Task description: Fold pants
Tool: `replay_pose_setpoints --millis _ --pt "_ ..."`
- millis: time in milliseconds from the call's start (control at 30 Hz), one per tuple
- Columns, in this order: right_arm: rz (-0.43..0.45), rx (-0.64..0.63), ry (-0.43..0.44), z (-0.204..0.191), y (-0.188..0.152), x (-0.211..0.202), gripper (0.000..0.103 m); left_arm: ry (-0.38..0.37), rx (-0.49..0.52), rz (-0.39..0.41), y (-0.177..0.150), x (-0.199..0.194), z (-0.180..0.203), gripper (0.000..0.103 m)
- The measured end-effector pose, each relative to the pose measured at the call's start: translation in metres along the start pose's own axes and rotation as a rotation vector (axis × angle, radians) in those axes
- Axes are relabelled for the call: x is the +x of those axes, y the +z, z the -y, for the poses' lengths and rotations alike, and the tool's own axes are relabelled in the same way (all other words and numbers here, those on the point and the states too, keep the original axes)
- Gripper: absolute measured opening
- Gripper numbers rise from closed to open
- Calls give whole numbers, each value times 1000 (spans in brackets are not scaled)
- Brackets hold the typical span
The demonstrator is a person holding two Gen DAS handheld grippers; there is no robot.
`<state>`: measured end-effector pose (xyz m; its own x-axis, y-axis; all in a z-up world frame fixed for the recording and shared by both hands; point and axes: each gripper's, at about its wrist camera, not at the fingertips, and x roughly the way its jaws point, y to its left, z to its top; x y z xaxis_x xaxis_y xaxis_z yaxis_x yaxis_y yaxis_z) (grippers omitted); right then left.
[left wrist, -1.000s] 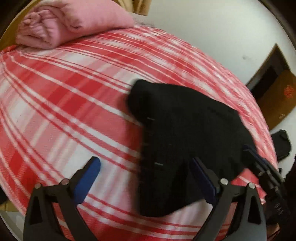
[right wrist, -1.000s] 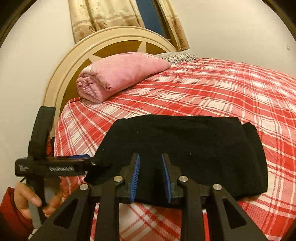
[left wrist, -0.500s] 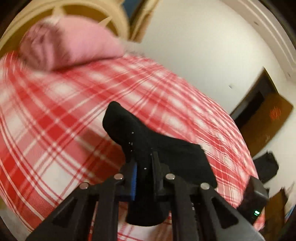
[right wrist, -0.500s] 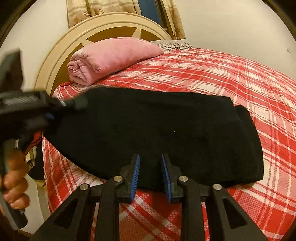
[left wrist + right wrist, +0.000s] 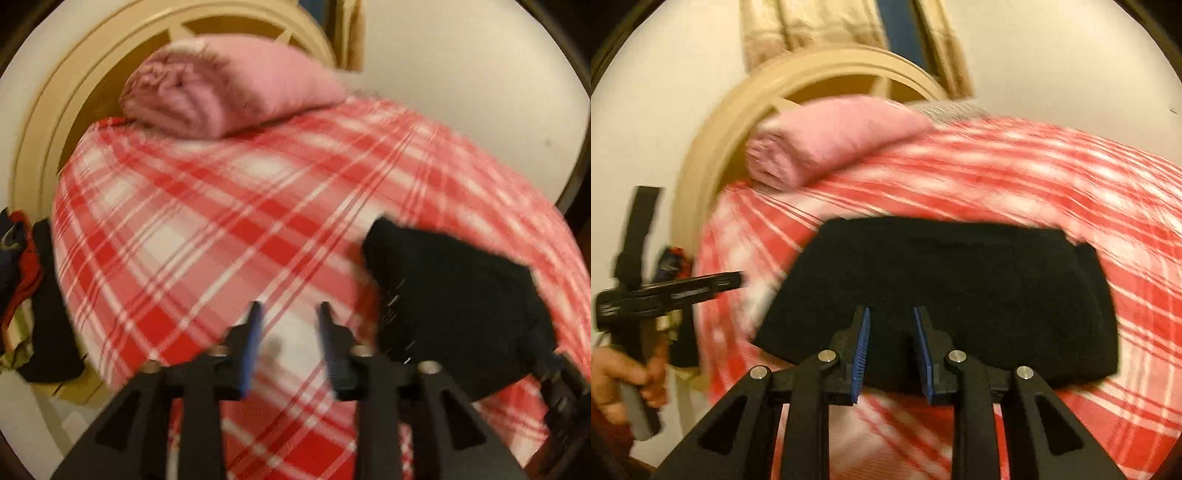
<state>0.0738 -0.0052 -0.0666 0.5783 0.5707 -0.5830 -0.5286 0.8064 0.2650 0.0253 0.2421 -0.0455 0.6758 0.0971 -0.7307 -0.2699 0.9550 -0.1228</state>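
Observation:
The black pants lie folded into a compact rectangle on the red plaid bed. In the left wrist view they sit to the right of my left gripper, which is open and empty over bare bedspread. My right gripper hovers at the pants' near edge, its jaws a small gap apart with nothing between them. The left gripper also shows in the right wrist view, off the bed's left side.
A rolled pink blanket lies at the cream headboard. Dark and red clothes hang beside the bed's left edge. Curtains and a white wall stand behind.
My left gripper let go of the pants, opened and swung left off the pile. The pants dropped flat onto the bed. The right gripper opened slightly.

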Motion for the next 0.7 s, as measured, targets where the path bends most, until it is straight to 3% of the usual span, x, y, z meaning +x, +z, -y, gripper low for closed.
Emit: replay_pose_setpoints --millis 33,167,333,433,467,500,533,633,700 --pt "-18 -7 49 -10 1 8 26 -16 13 23 5 -2 5 55" --pt "-183 -44 93 -36 -12 57 26 25 98 91 18 -7 26 67" --pt "-163 -30 118 -40 -12 42 26 40 137 94 15 -3 40 74" --pt "-61 15 5 -21 -5 9 28 25 171 88 3 -7 57 75" --pt "-32 24 -53 -10 -3 -3 36 19 180 80 -1 -5 66 77" --pt "-15 21 -113 0 -2 -11 50 5 190 73 -5 -6 73 77" --pt "-9 11 -170 9 -2 -17 55 -8 206 66 -8 -5 81 77" --pt "-59 6 -305 43 -13 -26 57 0 262 43 -21 0 105 77" --pt "-119 42 -321 60 -23 -23 57 4 292 30 -28 1 117 77"
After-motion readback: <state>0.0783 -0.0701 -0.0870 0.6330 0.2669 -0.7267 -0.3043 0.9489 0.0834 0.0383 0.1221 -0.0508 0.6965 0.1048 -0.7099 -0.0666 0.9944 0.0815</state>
